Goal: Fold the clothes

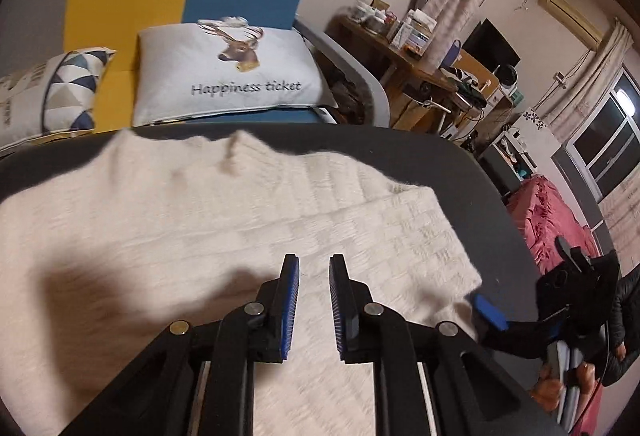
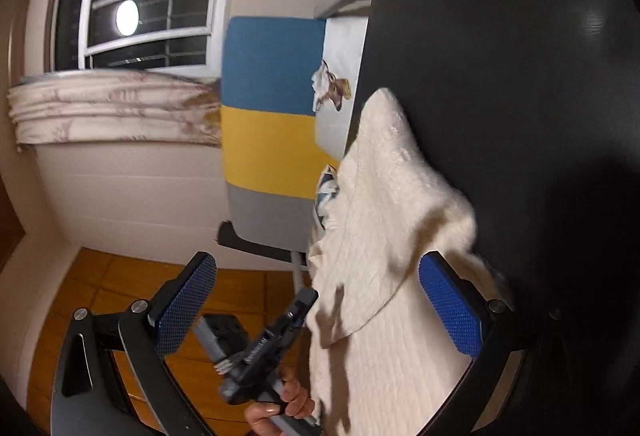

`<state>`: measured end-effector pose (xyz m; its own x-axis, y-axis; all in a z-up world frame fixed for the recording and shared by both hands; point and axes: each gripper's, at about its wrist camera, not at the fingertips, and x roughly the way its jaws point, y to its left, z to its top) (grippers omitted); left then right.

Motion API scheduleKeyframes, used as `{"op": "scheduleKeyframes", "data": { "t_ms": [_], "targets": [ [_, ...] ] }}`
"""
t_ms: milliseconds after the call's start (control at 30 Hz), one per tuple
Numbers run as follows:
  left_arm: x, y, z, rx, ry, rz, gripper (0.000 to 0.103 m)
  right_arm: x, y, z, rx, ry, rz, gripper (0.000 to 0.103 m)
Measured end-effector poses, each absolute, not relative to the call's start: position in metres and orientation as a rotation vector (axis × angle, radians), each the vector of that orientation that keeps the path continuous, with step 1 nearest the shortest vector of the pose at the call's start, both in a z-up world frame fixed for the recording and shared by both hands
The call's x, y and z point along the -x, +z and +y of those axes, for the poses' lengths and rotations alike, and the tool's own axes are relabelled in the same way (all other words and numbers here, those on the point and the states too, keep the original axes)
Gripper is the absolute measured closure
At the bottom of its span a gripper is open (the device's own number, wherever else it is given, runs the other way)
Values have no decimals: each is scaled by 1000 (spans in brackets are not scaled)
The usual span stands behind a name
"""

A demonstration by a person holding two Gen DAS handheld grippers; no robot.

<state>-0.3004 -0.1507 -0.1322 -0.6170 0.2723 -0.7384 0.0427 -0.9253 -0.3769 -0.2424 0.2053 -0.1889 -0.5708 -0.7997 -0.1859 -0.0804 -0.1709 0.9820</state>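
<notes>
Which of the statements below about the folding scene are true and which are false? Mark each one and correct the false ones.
1. The cream knitted garment lies on a dark table. True.
2. The left gripper has cloth clamped between its jaws. False: the jaws stand slightly apart over the garment with nothing between them.
3. The right gripper has its jaws wide apart. True.
4. The deer cushion lies on the table. False: it sits on the seat behind the table.
5. The garment is bright red. False: it is cream.
</notes>
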Motion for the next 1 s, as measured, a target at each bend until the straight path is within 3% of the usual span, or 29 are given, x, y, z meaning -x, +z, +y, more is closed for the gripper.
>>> {"op": "scheduleKeyframes", "data": {
  "t_ms": [200, 367, 433, 500, 700, 900, 1000],
  "targets": [
    [318, -169, -150, 1456, 2655, -421, 90, 262, -196, 195, -1060, -1875, -1609, 0],
    [305, -176, -144, 1396, 2689, -282, 90, 262, -186, 204, -967, -2058, -1616, 0],
    [301, -177, -142, 1387, 2699, -248, 90, 258, -193, 204, -1024, -2120, -1625, 8],
    [301, -176, -146, 1394, 2690, -293, 90, 254, -192, 205, -1047, -2129, -1632, 8],
    [302, -151, -123, 1292, 2645, -282, 90, 244, -172, 207, -1255, -2149, -1419, 8],
    [318, -139, -71, 1190, 2513, -272, 90, 258, -141, 208, -1144, -2081, -1295, 8],
    [330, -157, -57, 1271, 2489, -251, 90, 283, -153, 187, -1243, -1984, -1228, 8]
  ]
}}
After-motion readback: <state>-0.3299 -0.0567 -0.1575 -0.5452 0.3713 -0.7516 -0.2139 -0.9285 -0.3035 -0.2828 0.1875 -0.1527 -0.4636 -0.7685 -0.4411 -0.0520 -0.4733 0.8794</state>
